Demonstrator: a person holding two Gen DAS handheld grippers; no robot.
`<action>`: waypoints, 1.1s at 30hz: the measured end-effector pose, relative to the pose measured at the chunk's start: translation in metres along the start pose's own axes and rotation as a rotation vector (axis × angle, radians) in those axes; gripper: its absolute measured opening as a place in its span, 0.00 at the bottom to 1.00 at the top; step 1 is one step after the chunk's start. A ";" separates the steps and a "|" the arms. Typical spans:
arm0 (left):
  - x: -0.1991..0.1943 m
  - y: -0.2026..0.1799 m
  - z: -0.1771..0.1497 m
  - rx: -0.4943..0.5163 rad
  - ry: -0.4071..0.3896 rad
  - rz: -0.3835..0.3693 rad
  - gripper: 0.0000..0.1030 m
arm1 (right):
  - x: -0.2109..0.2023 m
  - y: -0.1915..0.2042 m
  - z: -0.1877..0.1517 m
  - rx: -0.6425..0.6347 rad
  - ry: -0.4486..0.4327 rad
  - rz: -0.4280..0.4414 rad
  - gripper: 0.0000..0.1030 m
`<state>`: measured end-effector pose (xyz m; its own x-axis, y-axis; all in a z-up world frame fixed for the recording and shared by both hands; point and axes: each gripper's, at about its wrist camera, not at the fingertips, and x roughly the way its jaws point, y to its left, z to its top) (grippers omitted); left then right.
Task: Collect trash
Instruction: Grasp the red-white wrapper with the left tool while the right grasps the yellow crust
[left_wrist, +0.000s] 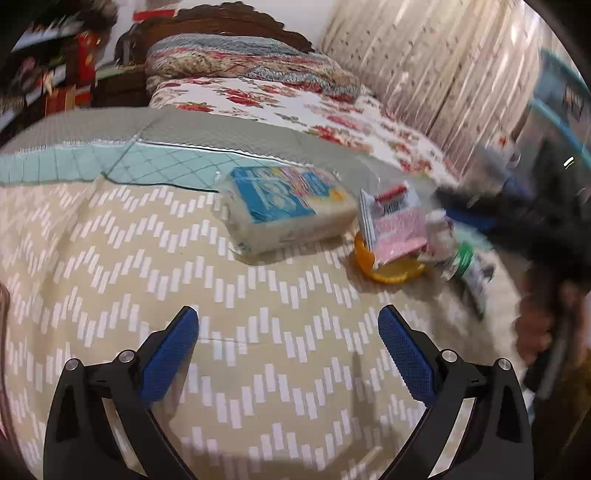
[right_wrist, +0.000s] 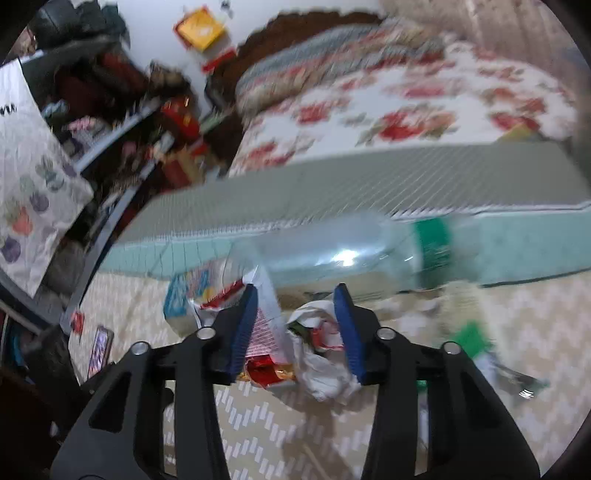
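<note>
- Right claw (right_wrist: 299, 328) of mine clenched a bundle of wrappers (right_wrist: 314, 354) above the bedspread (right_wrist: 517, 369).
- Left claw (left_wrist: 288, 339) hung released, nothing in it.
- Nearby lay a packet (left_wrist: 284, 206) and orange lid (left_wrist: 391, 273).

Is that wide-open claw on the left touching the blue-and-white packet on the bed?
Apart. The left wrist view shows the left gripper open and empty, with bare patterned bedspread between its fingertips and the packet.
</note>
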<state>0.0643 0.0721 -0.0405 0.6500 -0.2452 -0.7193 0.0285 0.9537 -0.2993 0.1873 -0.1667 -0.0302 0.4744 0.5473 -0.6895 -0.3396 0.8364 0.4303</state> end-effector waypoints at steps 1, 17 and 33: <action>-0.002 0.005 0.000 -0.026 -0.008 -0.025 0.88 | 0.004 0.002 -0.002 -0.005 0.018 0.003 0.38; -0.013 -0.009 0.003 -0.045 0.015 -0.225 0.67 | -0.067 0.027 -0.119 -0.135 -0.032 0.106 0.40; 0.015 -0.098 -0.038 0.249 0.134 -0.159 0.55 | -0.051 -0.010 -0.076 0.044 -0.051 0.118 0.38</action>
<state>0.0427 -0.0311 -0.0455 0.5172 -0.3990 -0.7572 0.3174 0.9110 -0.2633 0.1049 -0.2054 -0.0433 0.4743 0.6416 -0.6028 -0.3601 0.7662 0.5322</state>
